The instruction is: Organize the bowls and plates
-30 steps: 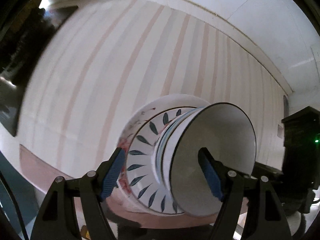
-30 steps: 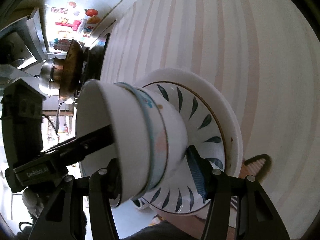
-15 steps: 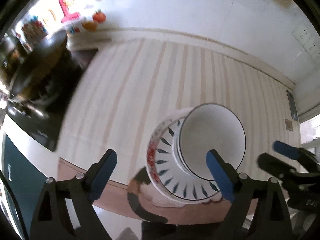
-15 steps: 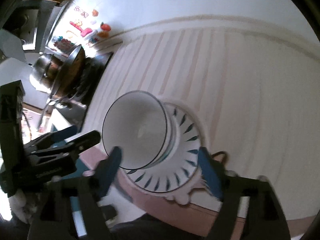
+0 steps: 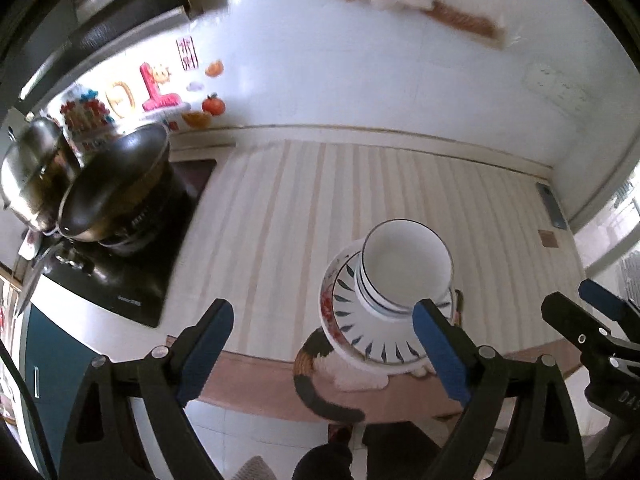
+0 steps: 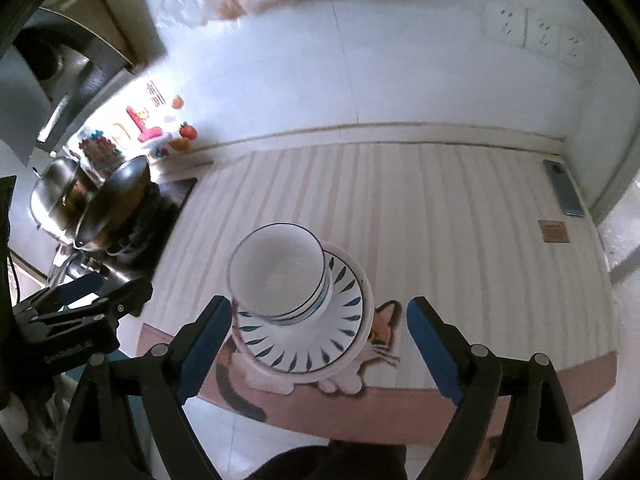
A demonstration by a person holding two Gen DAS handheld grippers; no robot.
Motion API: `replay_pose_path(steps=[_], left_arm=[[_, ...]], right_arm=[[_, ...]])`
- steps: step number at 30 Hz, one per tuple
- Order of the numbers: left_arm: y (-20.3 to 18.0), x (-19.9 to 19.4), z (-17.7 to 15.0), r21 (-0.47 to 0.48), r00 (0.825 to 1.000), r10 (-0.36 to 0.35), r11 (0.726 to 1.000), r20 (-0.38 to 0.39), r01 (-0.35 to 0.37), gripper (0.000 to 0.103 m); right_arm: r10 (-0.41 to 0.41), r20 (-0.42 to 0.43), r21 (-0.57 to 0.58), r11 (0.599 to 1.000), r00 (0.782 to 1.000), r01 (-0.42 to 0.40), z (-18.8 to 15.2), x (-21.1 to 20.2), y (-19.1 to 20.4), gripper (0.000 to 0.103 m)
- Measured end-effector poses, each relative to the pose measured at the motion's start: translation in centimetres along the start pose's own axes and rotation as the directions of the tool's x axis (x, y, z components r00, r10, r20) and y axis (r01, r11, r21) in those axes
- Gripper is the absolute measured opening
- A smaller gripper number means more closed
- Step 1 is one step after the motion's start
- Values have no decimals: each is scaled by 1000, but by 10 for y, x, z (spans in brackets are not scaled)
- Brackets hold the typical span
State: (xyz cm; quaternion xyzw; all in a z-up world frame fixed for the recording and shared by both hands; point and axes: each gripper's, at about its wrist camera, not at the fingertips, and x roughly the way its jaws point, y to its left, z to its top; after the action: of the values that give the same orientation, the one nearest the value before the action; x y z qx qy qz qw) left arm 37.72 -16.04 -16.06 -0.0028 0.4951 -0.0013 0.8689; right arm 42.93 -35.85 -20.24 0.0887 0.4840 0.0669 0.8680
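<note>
Looking steeply down from above the front edge of the striped counter (image 5: pixel 288 216) toward the back wall, left view offset left, right view offset right, both fairly near and sharing the stacked bowls (image 5: pixel 406 268) (image 6: pixel 278 270) and stove (image 5: pixel 120 248).

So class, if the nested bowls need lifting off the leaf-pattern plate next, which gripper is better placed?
Probably the right gripper: the bowls sit centred between its open fingers, while they lie off toward the left gripper's right finger.
</note>
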Motion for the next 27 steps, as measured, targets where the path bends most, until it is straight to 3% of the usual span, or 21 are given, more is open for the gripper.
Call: replay_pose_path(steps=[8, 15, 17, 22, 27], left_arm=[[-1, -75, -42, 30, 994, 13, 999, 113, -16, 92], [-7, -141, -91, 15, 977, 26, 999, 213, -30, 93], [-8, -157, -106, -3, 973, 27, 1000, 230, -28, 103], [-4, -186, -135, -58, 965, 34, 998, 261, -19, 103], [-4, -208, -158, -50, 961, 48, 998, 273, -36, 103]], right_arm=[[-40, 142, -22, 999, 989, 43, -46, -98, 24, 94], [-56, 242, -38, 997, 969, 67, -100, -178, 39, 94], [-55, 257, -44, 997, 965, 69, -117, -196, 41, 94], [-42, 273, -57, 997, 961, 60, -159, -236, 43, 95], [-47, 297, -53, 996, 954, 65, -192, -272, 44, 95]])
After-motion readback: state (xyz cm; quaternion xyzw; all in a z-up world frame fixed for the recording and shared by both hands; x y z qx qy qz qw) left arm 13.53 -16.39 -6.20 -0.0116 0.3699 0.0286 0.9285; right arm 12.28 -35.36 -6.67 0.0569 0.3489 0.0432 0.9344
